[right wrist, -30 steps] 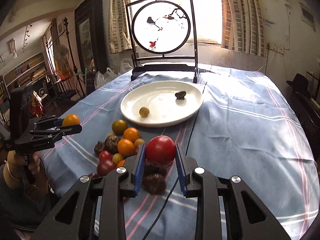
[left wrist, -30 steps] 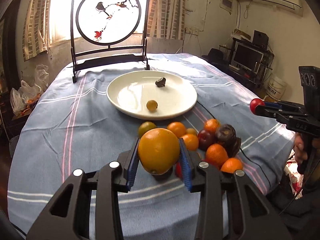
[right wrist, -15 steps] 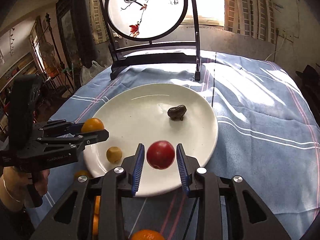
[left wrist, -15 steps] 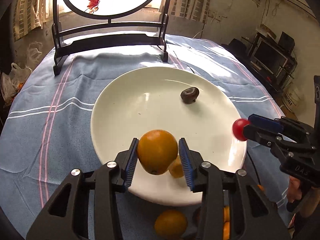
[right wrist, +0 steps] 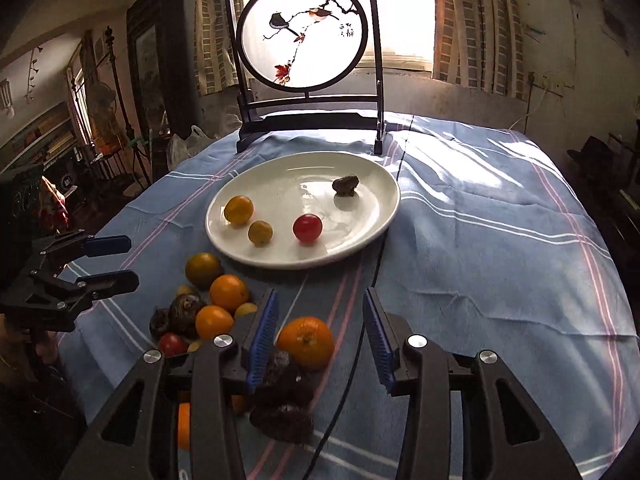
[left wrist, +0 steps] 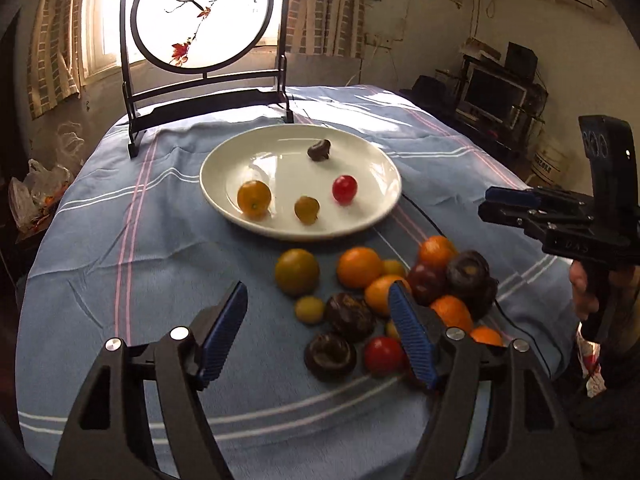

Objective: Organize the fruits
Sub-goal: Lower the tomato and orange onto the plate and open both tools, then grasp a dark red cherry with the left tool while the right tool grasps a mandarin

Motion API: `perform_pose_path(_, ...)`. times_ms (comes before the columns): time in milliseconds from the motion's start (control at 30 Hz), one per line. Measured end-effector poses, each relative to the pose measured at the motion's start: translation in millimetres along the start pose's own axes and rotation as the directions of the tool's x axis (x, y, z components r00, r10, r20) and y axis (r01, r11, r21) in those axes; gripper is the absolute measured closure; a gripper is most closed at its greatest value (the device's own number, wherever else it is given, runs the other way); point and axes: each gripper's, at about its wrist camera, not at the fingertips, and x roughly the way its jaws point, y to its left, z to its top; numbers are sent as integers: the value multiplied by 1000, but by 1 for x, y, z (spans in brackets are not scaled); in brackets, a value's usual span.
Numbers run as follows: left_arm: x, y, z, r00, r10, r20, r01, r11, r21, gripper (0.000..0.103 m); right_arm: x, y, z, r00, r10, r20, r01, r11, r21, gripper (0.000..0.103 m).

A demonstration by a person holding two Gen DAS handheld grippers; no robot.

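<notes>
A white plate (left wrist: 372,220) stands on the blue striped tablecloth (left wrist: 120,264), in the middle of the table, in front of a black framed screen with painted birds (left wrist: 204,16) that stands at the far edge. Four things lie in the plate: an orange fruit (left wrist: 254,199) near its left rim, a small yellow fruit (left wrist: 307,209) just beside it, a small red fruit (left wrist: 344,189) more to the right, and a dark wrinkled piece (left wrist: 319,149) near the far rim. They do not touch each other.

Between the plate and the near edge of the table a pile of fruits (left wrist: 384,292) lies on the cloth: some oranges, a greenish-yellow one (left wrist: 297,271), small yellow ones, red ones and dark brown ones, many touching.

The left gripper (left wrist: 318,334) is over the near edge of the table with its blue pads spread wide, and it holds nothing. A small yellow fruit and two dark ones are seen between its fingers, lying on the cloth. The right gripper (right wrist: 320,334) is also spread apart and empty. An orange (right wrist: 306,343) lies on the cloth between its fingers, closer to the left pad, but I cannot tell if it touches the pad. A black cable (right wrist: 394,184) runs over the cloth along the right side of the plate.
</notes>
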Motion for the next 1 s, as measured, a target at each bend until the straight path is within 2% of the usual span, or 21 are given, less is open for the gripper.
perform_pose_path(133, -15, -32, -44, 998, -56, -24, 57, 997, 48, 33, -28, -5, -36, 1000, 6, 9, -6, 999, 34, 59)
perform_pose_path(233, -10, -56, -64, 998, -52, -40, 55, 993, 100, 33, -41, -9, -55, 1000, -4, 13, 3, 998, 64, 59)
perform_pose_path(300, -4, -66, -69, 997, -56, -44, 61, 992, 107, 43, -48, -11, -64, 1000, -1, 12, 0, 997, 83, 59)
perform_pose_path(433, 11, -73, -69, 998, -42, -39, 46, 993, 106, 55, -56, -9, -76, 1000, -5, 11, 4, 996, 85, 59)
perform_pose_path(500, 18, -75, -68, 997, -60, -55, 66, 992, 108, 75, -57, -9, -81, 1000, 0, 3, -1, 996, 84, 59)
perform_pose_path(733, 10, -74, -69, 998, -60, -22, 62, 993, 97, 75, -51, 2, -89, 998, 57, -28, -55, 996, 67, 59)
perform_pose_path(900, -25, -72, -70, 997, -56, 62, 49, 994, 100, 75, -43, 35, -92, 987, 150, -52, -151, 988, -18, 60)
perform_pose_path(1000, -38, -62, -67, 995, -47, 93, 41, 997, 70, 75, -35, 55, -91, 986, 158, -54, -161, 984, -74, 60)
